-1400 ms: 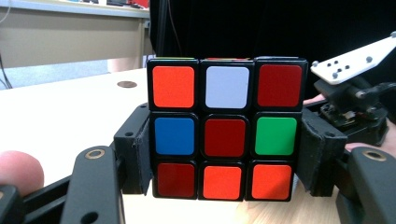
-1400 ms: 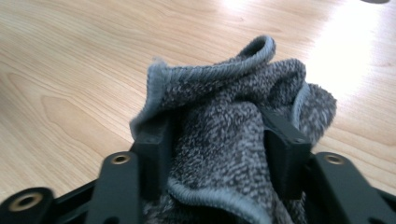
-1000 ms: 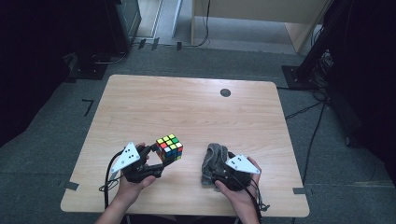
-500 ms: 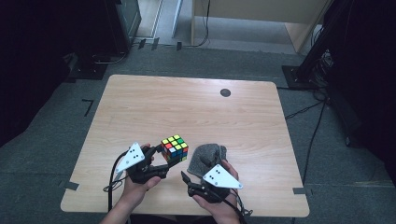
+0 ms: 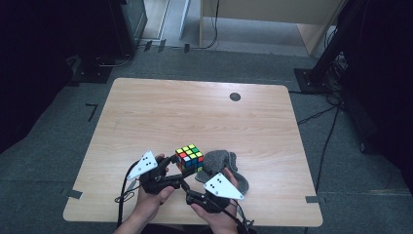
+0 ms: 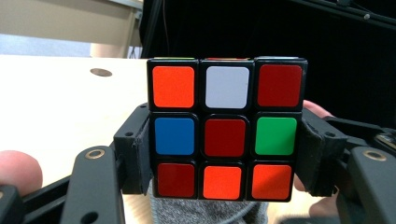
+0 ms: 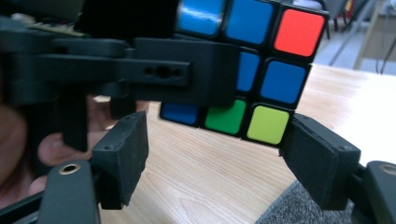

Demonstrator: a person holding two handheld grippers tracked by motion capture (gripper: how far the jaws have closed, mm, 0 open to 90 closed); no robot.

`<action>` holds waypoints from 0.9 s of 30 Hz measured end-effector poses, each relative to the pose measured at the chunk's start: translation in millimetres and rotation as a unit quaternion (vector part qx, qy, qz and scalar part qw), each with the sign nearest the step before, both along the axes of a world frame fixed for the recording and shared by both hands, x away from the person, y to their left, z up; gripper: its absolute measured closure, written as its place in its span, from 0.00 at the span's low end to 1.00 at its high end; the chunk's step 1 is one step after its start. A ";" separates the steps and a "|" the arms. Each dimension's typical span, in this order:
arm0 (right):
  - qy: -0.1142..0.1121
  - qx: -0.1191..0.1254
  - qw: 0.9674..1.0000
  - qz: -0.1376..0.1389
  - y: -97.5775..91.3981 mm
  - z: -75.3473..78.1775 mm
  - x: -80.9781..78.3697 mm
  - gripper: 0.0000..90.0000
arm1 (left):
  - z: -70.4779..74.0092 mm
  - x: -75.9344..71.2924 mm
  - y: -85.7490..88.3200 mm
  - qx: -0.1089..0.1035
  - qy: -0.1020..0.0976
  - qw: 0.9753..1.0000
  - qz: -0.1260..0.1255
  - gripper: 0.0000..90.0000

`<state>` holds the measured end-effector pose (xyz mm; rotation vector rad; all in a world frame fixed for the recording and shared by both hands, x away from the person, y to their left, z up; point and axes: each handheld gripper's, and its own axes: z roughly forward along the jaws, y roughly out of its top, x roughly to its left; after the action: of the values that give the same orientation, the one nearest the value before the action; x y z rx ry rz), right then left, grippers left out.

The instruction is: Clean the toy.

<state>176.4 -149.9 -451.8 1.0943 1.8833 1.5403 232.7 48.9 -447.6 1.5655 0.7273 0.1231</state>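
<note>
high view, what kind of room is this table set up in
Probably a lab or recording room, not a home: a bare wooden table on grey carpet, tape marks on the carpet, cables and dark equipment stands around it.

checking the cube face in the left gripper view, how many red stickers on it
3 on the cube face: top right, centre, bottom left. The orange ones look close, so the shades are a judgement; other faces are hidden here.

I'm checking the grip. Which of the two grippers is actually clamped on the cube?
The left gripper: its pads press both sides of the cube. The right gripper stands open just below it, pads apart.
</note>
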 end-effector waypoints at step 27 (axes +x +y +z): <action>-0.030 -0.025 0.999 -0.013 -1.0 -3.2 -3.5 0.32 | 1.0 -6.5 -4.8 -0.014 -0.008 1.000 -0.013 0.37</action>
<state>173.0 -151.0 -455.1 1.0354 1.8500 1.4863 226.2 44.1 -446.6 1.5451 0.6943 0.1058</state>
